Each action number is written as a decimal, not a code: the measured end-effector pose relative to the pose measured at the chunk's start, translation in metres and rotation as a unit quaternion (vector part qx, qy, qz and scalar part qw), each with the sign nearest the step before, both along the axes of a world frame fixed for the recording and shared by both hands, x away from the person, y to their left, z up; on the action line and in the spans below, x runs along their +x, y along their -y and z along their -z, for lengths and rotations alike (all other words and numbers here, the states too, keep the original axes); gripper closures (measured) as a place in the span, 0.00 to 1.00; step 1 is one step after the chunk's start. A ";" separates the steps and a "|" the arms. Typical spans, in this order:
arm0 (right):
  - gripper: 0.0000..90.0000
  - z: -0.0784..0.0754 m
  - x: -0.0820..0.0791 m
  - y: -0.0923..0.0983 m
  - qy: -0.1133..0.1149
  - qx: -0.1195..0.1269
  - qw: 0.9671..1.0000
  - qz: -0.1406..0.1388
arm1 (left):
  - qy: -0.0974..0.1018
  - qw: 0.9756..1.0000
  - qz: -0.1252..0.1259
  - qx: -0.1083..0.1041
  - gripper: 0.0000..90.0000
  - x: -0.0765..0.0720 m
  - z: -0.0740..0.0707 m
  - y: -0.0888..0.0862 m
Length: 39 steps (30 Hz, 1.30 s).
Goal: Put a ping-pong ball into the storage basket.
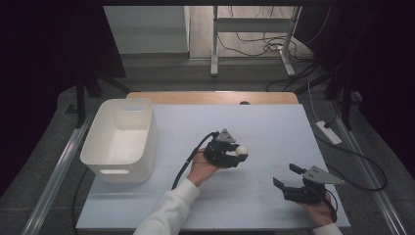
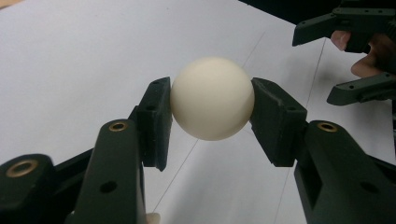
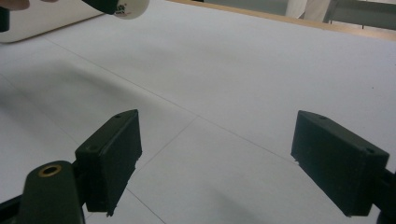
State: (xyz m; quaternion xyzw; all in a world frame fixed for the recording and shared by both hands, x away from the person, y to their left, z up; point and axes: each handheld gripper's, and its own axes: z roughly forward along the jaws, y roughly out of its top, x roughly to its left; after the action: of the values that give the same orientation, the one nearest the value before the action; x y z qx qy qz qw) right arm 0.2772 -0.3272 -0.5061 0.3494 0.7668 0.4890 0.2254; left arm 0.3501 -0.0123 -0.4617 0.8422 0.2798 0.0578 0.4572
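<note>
Cream ball pinched in left hand-held gripper, lifted off tabletop. Right hand-held gripper spread, idle. Transfer to white bin likely pending.

White ball cut off by right gripper view's top edge

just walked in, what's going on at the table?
A person is working with a hand-held gripper in each hand. The left hand-held gripper is shut on a white ball, held clear of the white table top. The right hand-held gripper hangs open over the table with nothing between its jaws. A white bin sits at the table's left, and it looks empty from the high view.
</note>
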 end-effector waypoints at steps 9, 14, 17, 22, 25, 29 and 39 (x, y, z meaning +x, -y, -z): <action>0.18 0.000 0.000 -0.001 0.000 -0.001 1.000 -0.001 | 0.000 1.000 -0.010 -0.003 0.56 -0.002 -0.001 -0.009; 0.18 0.001 0.000 -0.001 0.000 -0.001 1.000 0.000 | 0.000 1.000 -0.015 -0.003 0.56 -0.003 -0.001 -0.015; 0.18 0.001 0.000 0.000 0.000 -0.001 1.000 0.000 | 0.004 1.000 -0.016 -0.007 0.56 -0.005 -0.003 -0.017; 0.18 0.001 0.000 -0.001 -0.001 -0.001 1.000 0.000 | 0.011 1.000 -0.018 -0.008 0.56 -0.007 -0.007 -0.019; 0.18 0.001 0.000 -0.001 -0.001 -0.001 1.000 0.000 | 0.013 1.000 -0.021 -0.008 0.56 -0.008 -0.007 -0.022; 0.18 0.001 0.000 -0.001 -0.001 -0.002 1.000 0.001 | 0.013 1.000 -0.026 -0.011 0.56 -0.008 -0.008 -0.026; 0.18 0.001 0.000 -0.001 -0.001 -0.002 1.000 0.001 | 0.015 0.999 -0.036 -0.018 0.56 -0.009 -0.012 -0.036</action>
State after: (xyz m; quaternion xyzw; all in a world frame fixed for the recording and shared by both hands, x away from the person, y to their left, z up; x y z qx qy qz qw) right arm 0.2774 -0.3263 -0.5071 0.3503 0.7679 0.4866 0.2255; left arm 0.3408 0.0235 -0.4497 0.8222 0.3041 0.0820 0.4740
